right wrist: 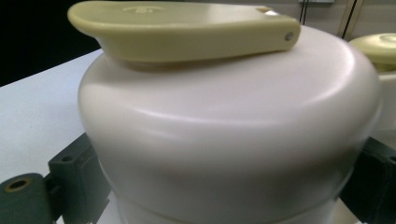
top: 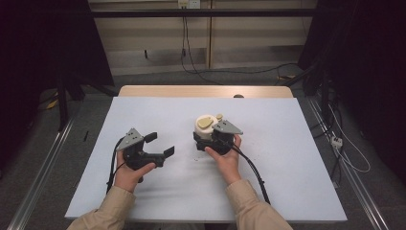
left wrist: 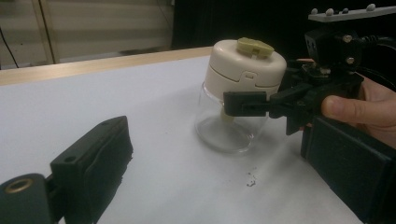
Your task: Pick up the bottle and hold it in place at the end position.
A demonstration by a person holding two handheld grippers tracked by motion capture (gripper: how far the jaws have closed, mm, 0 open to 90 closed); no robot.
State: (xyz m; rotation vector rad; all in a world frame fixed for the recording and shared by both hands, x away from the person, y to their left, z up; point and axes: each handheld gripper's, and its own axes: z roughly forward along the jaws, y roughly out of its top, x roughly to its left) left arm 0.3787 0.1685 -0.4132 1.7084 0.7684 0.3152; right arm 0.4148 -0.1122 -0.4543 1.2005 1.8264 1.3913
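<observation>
Where the person's forearms enter from the near edge, the entries run outward across the table.

Sleeves: tan, both forearms resting low over the white table top [top: 287, 158], angled slightly inward.
Left hand [top: 128, 173]: wrapped around the handle from below, wrist straight, knuckles toward the near edge.
Left gripper [top: 160, 145]: jaws spread wide and holding nothing, pointing right toward the jar; grey three-cornered plate on top; cable trailing back along the wrist.
Right hand [top: 226, 157]: cupped under the handle, thumb on the left flank, fingers curled round the right.
Right gripper [left wrist: 243, 103]: jaws set either side of the jar, one black jaw pressed against the glass just under the lid; grip closed on it.
Jar [left wrist: 231, 123]: clear glass body, upright on the table, just right of centre.
Lid [left wrist: 245, 70]: cream dome, seated on the jar.
Flip tab [right wrist: 182, 30]: olive-yellow, lying flat across the top of the lid.
Table edge [top: 201, 91]: bare wood strip beyond the white surface.
</observation>
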